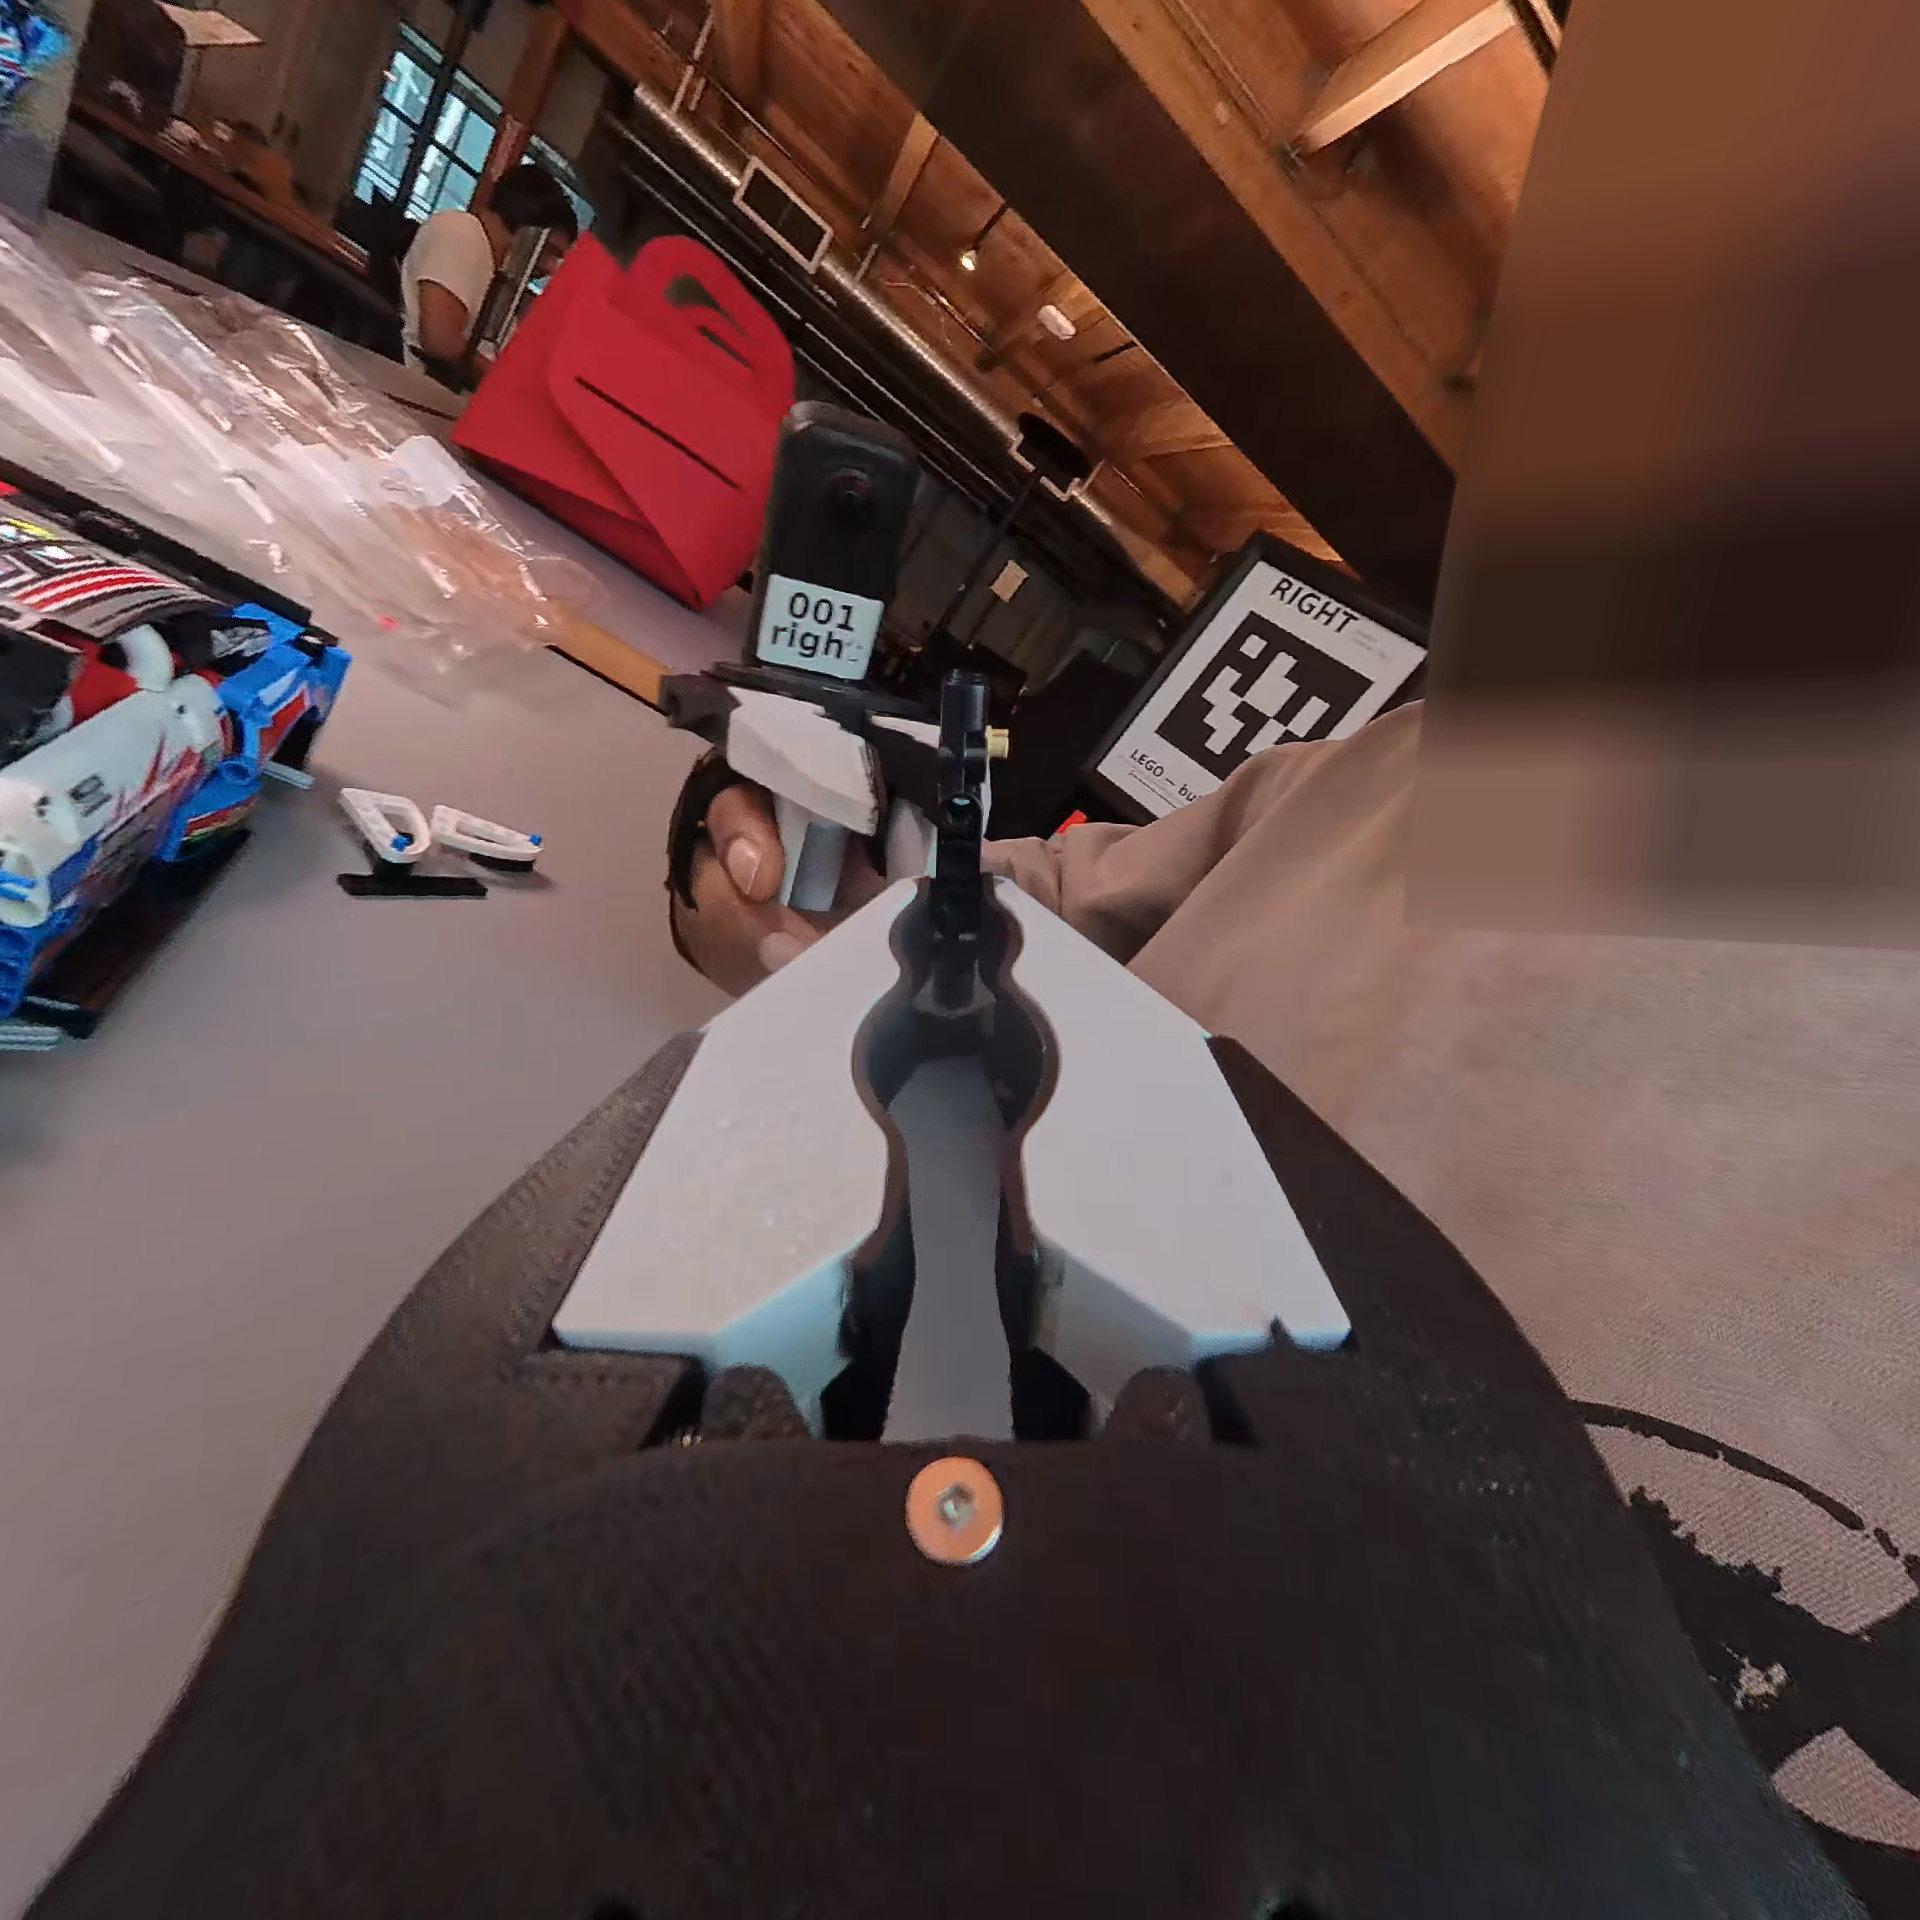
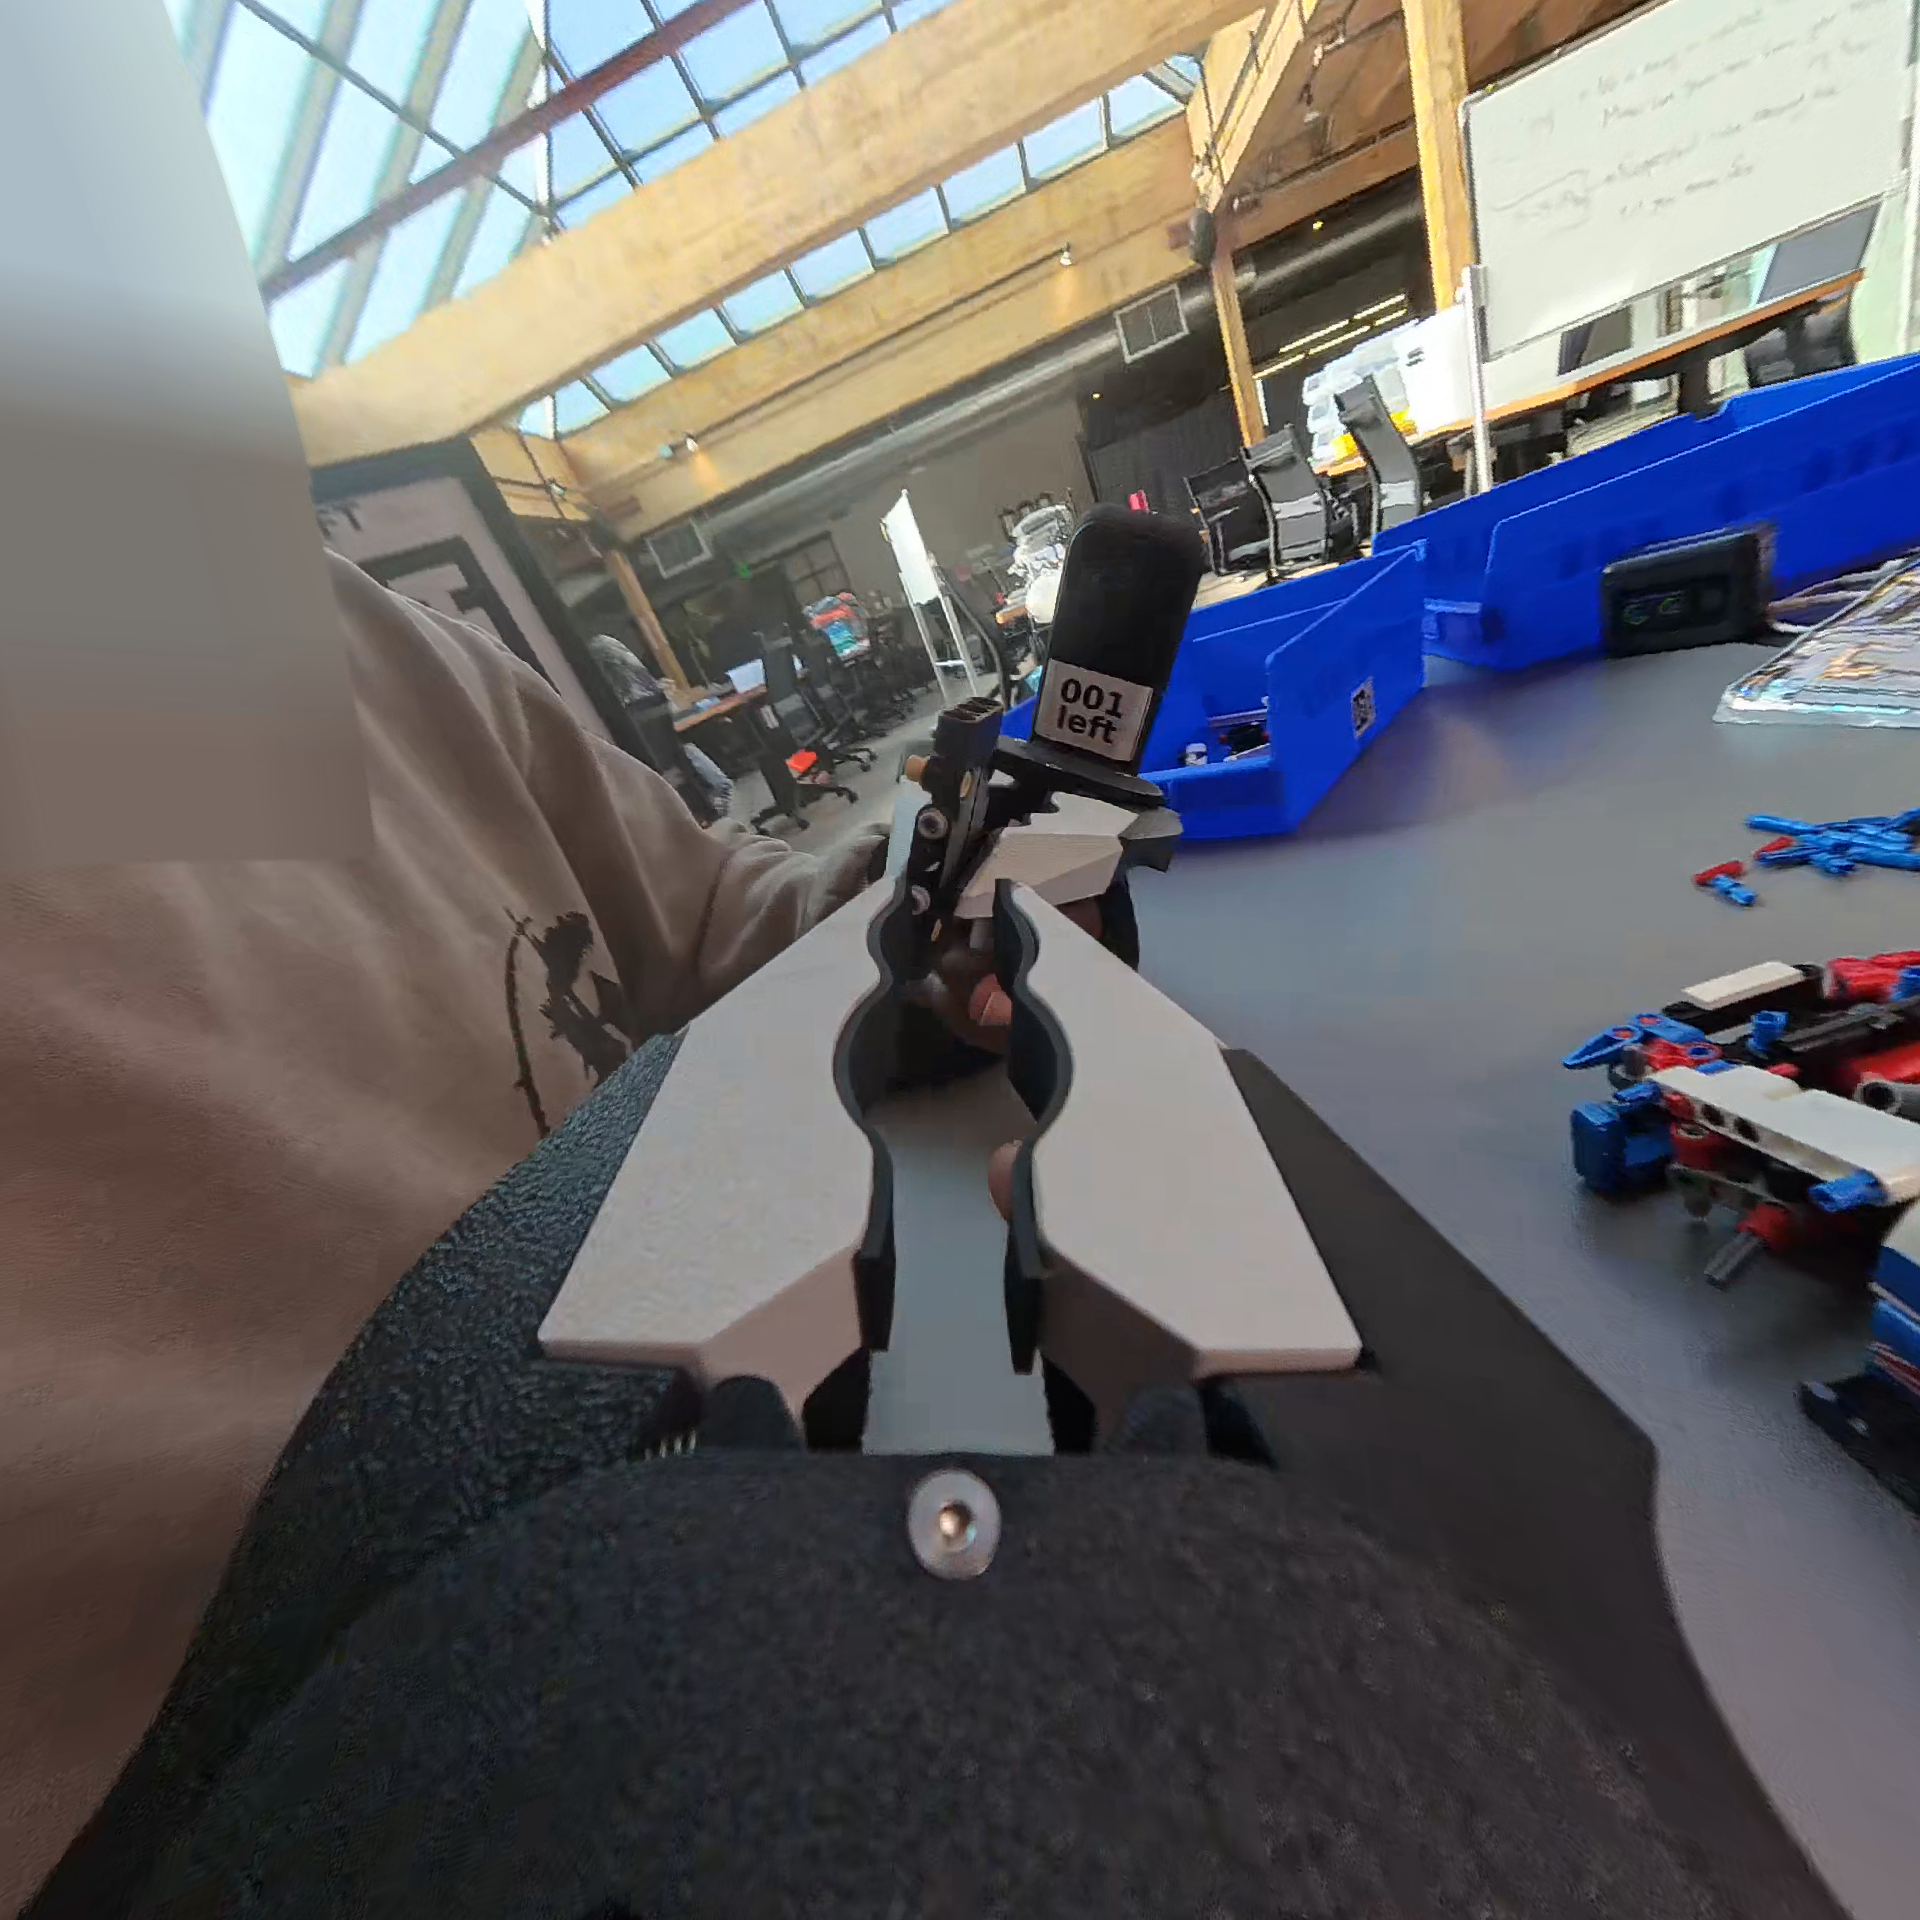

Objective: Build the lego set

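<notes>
My left gripper [image 1: 956, 891] is shut on a slim black lego assembly [image 1: 958, 831], which stands up from its fingertips with a tan pin [image 1: 997, 743] near the top. The same black assembly [image 2: 940, 821] shows in the right wrist view, sitting between the tips of my right gripper [image 2: 940, 902]. The right jaws stand a little apart, wider than the piece, which lies against the left finger [image 2: 883, 925]. The two grippers face each other above the grey table [image 1: 312, 1143]. A hand holds the right gripper [image 1: 831, 769].
A blue, white and red lego car [image 1: 114, 790] stands at the left, with two white parts [image 1: 436, 826] and a black beam [image 1: 410, 886] beside it. Plastic bags [image 1: 260, 436] and a red box [image 1: 634, 416] lie behind. A partly built chassis [image 2: 1766, 1101], loose blue pins [image 2: 1839, 836] and blue bins [image 2: 1309, 707] are at the right. My left and right fingertips are right by each other. Left tips and right tips are each some 20 cm from the black beam [image 1: 410, 886].
</notes>
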